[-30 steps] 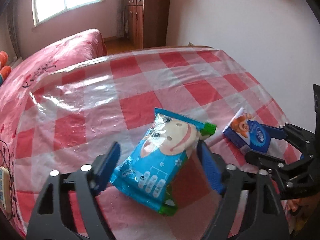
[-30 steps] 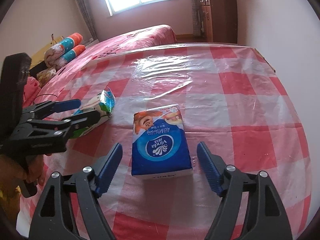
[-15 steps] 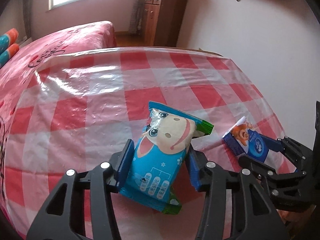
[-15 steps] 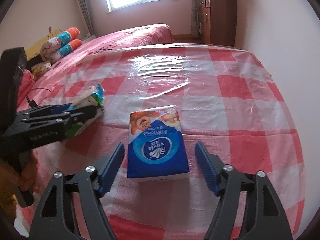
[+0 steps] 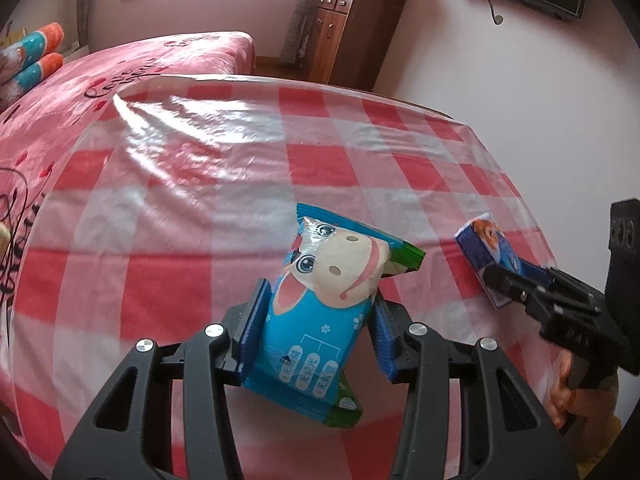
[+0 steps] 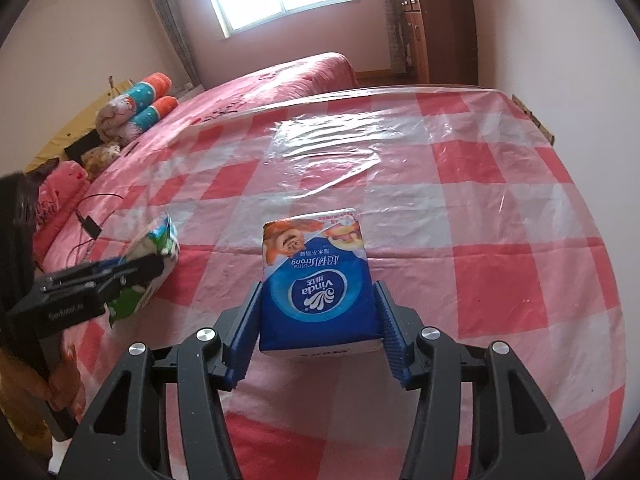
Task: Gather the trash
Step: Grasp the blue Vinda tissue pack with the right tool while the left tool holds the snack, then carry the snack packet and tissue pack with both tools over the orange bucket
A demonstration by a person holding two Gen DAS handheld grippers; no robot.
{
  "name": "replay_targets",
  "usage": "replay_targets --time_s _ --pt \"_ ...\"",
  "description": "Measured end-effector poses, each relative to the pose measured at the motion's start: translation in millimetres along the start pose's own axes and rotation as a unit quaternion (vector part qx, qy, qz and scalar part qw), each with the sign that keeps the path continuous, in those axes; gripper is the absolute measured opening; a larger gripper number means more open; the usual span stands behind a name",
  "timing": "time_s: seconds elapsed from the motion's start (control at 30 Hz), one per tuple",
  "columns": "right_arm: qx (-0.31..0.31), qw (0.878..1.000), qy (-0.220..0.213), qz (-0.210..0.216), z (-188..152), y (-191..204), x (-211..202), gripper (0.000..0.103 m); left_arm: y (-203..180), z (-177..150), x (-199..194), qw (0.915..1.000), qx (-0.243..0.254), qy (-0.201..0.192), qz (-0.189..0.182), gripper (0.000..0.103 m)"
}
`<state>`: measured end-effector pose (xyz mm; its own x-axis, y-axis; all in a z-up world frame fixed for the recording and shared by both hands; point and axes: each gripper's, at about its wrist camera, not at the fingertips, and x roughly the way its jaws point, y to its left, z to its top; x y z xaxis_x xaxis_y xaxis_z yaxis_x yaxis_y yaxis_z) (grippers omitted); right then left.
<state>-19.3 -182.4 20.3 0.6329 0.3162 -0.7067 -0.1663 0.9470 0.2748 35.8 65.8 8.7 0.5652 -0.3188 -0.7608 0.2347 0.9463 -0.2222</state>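
Observation:
A blue snack packet (image 5: 332, 280) with a cartoon cow sits between the pads of my left gripper (image 5: 320, 300). The jaws are closing and both pads press its sides. The same packet (image 6: 160, 240) and left gripper (image 6: 132, 268) show at the left of the right wrist view. A blue tissue pack (image 6: 316, 256) lies on the red-and-white checked tablecloth (image 6: 500, 280). My right gripper (image 6: 318, 292) is closing on it, with both pads touching its long sides. The left wrist view shows the tissue pack (image 5: 480, 240) at the right, in the right gripper (image 5: 500, 280).
A pink bed (image 5: 120, 64) runs along the table's far left side, with rolled pillows (image 6: 140, 108) on it. A black cable and plug (image 6: 90, 224) lie by the table's left edge. A wooden cabinet (image 5: 348, 32) stands behind, and a wall borders the right.
Both grippers' jaws have narrowed from wide apart to touching their items. The left gripper has shifted and rolled a little with the snack packet between its pads. The right gripper has stayed in place.

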Motion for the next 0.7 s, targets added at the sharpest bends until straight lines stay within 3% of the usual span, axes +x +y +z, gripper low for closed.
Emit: replay_targets --time_s 0.7 --pt "0.009 0.999 0.000 0.046 -32.4 37.3 -22.1 0.055 31.7 -61.7 -65.7 0.9985 -0.047 -0.016 -0.022 0.048"
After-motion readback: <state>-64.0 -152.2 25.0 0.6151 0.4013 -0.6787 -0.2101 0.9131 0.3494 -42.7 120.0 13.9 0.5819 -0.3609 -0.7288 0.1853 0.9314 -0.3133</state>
